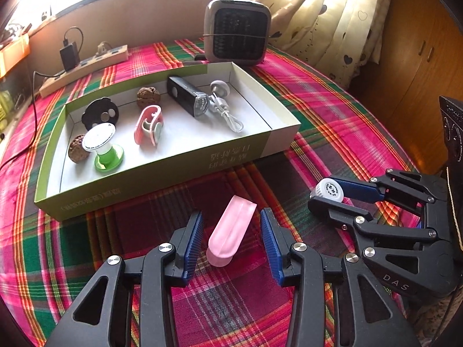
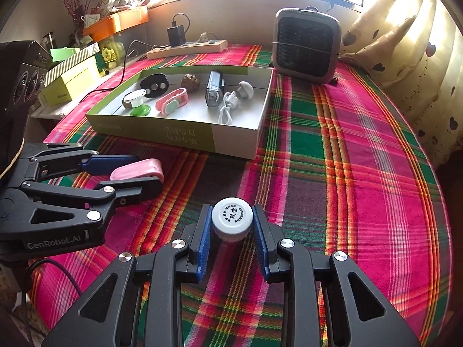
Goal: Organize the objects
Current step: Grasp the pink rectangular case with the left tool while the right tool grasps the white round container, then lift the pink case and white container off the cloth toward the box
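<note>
Pink case between open left gripper fingers.

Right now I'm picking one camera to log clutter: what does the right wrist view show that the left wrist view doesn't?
Only the right wrist view shows the orange tray on the sill and the striped boxes on the side shelf. Only the left wrist view shows the wooden cabinet. Both show the box of small items, the heater, the power strip, the left gripper around the pink clip, and the right gripper on the white cap.
</note>
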